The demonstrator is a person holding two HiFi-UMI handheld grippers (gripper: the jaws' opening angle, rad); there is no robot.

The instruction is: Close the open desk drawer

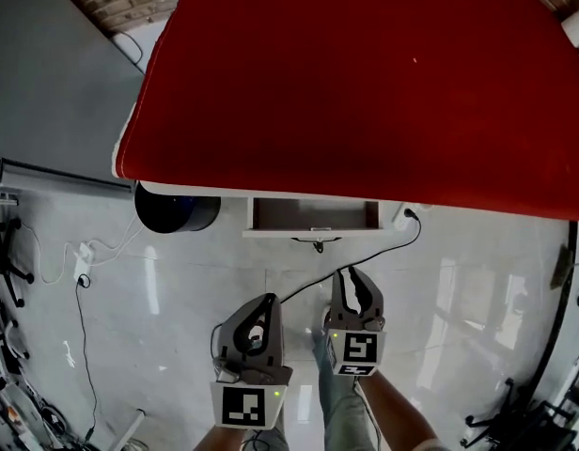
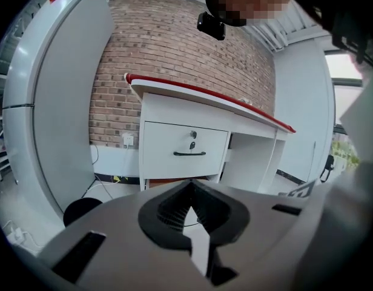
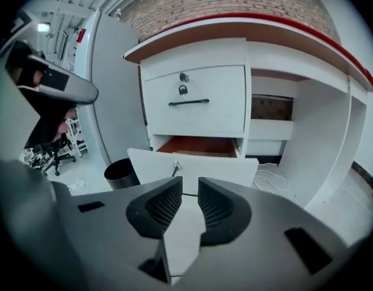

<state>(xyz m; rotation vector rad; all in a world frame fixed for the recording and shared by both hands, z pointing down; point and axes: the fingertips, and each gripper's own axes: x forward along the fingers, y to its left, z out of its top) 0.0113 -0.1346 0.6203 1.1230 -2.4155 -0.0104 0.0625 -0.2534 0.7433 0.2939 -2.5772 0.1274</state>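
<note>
Right gripper (image 3: 188, 185), jaws slightly parted, faces open drawer (image 3: 204, 165), not touching.

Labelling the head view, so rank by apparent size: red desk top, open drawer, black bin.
Red desk top, by far largest.
Open drawer next.
Black bin smallest, though the desk top hides part of it.

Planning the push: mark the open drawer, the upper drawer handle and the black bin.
open drawer (image 3: 226, 167): right gripper view, on its white front panel.
upper drawer handle (image 3: 188, 102): right gripper view, middle of the black bar.
black bin (image 1: 175, 210): head view, on its dark body beside the desk.
</note>
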